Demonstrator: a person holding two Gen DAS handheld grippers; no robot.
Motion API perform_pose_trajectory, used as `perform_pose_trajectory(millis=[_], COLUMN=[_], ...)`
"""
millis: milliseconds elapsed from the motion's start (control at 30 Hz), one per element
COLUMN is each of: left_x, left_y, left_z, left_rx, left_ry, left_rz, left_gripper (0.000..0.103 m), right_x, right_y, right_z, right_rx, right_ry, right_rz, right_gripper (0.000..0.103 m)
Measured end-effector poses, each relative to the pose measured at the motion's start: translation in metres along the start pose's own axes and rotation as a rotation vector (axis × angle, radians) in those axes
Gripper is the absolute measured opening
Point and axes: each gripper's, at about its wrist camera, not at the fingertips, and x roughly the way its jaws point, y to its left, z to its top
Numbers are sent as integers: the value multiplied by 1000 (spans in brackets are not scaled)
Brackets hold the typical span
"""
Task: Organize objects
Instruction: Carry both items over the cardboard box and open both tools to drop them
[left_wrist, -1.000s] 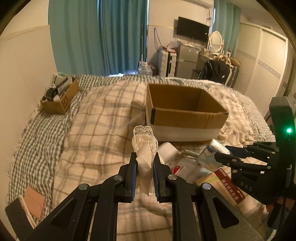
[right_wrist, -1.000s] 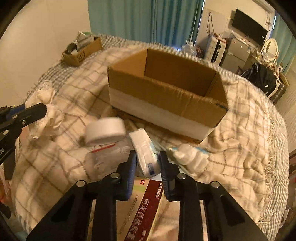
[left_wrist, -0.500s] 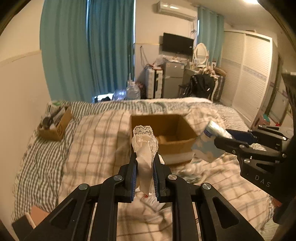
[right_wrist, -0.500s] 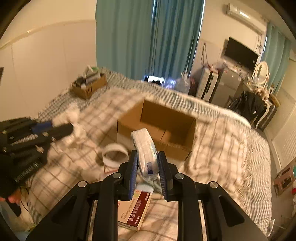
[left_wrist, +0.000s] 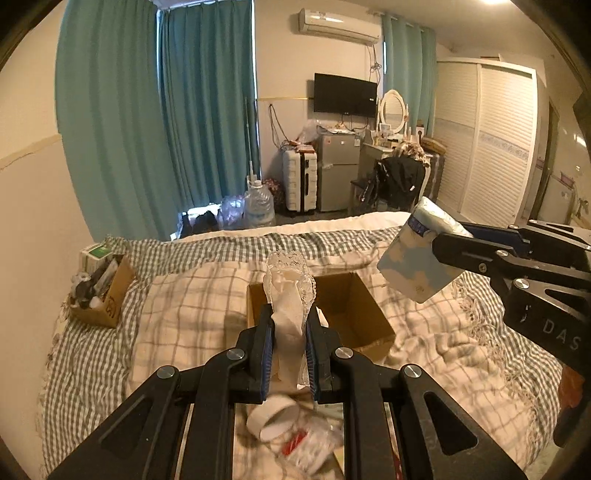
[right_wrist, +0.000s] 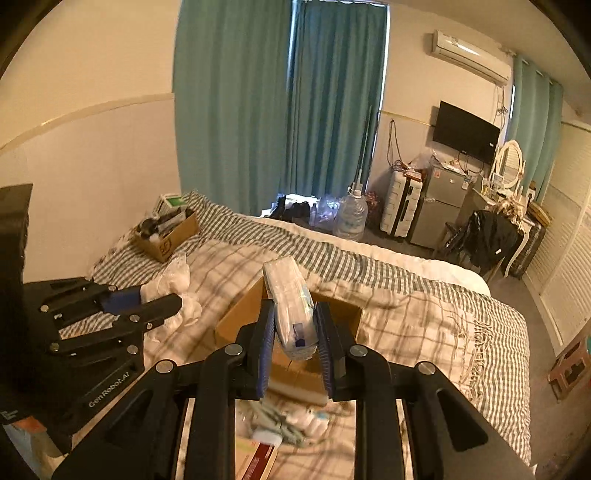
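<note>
My left gripper (left_wrist: 290, 332) is shut on a white lace-trimmed cloth (left_wrist: 290, 291), held high above the bed. My right gripper (right_wrist: 293, 325) is shut on a white and blue soft packet (right_wrist: 290, 295); it also shows at the right of the left wrist view (left_wrist: 417, 258). An open cardboard box (left_wrist: 354, 314) sits on the plaid blanket below both grippers, and its left wall shows in the right wrist view (right_wrist: 236, 321). The left gripper and cloth appear at the left of the right wrist view (right_wrist: 173, 291).
A white tape roll (left_wrist: 271, 415), a clear packet (left_wrist: 314, 443) and a red-and-white carton (right_wrist: 258, 456) lie on the blanket near me. A small cardboard box of items (left_wrist: 99, 291) stands at the bed's far left by the wall. Furniture lines the far wall.
Both grippers have risen well above the bed with their loads. The box now looks smaller and lies below them. The right gripper's packet has moved up and over toward the box.
</note>
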Motion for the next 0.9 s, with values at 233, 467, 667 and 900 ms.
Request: perform_pose_trajectory(millis=[233,467,667,900], left_x=[68,152,212,235], left_y=[-6,-14,-9,-6], left_z=[23,16,-1,-17], left_rx=[32,56,32,23], left_ry=[21,89,151,212], left_rz=[-37,-45,-75,-106], left_gripper=[16,16,16,21], right_x=[75,169,235,254], right_y=[-35,-62,-80,-81], right_z=[21,6,-23,-45], right_rx=[53,91,151,168], right_ry=[53,149,230,267], right_rz=[-15,13,33,45], right_gripper=[21,21,21,21])
